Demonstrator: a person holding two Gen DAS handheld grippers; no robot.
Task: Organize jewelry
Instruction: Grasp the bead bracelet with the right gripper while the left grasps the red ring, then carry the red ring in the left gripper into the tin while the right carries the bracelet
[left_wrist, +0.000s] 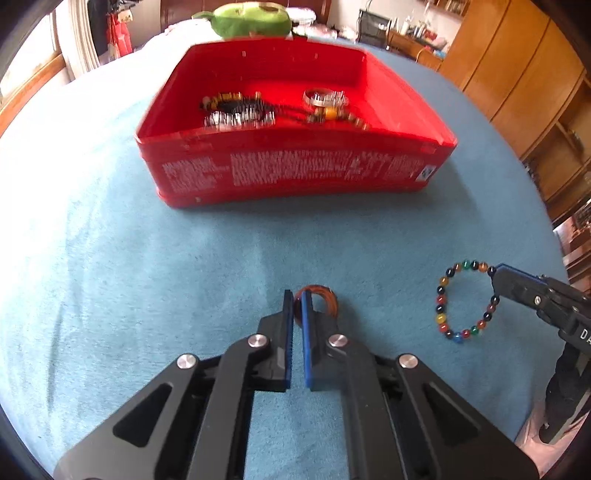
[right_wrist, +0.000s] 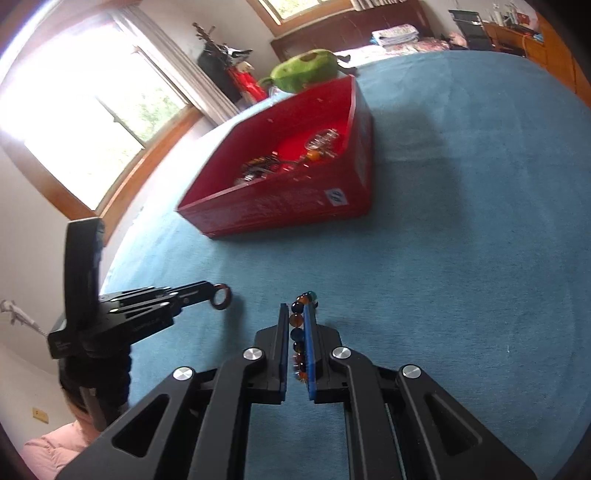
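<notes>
The left tongs were clenched on only the edge of a brown ring and the right tongs on a bead bracelet, both short of the red box, so either piece could slip onto the blue blanket.

We saw a bright red box with a panel of small white print along its near wall, resting on a teal-blue cloth. Inside lay silver and amber-yellow pieces (too blurred to pick out further). Behind it sat a green plush. The ring was reddish-brown. The bead bracelet mixed black, amber, red, green, yellow and blue beads. Both grippers were black with blue pads. The cupboards were honey-brown wood.
</notes>
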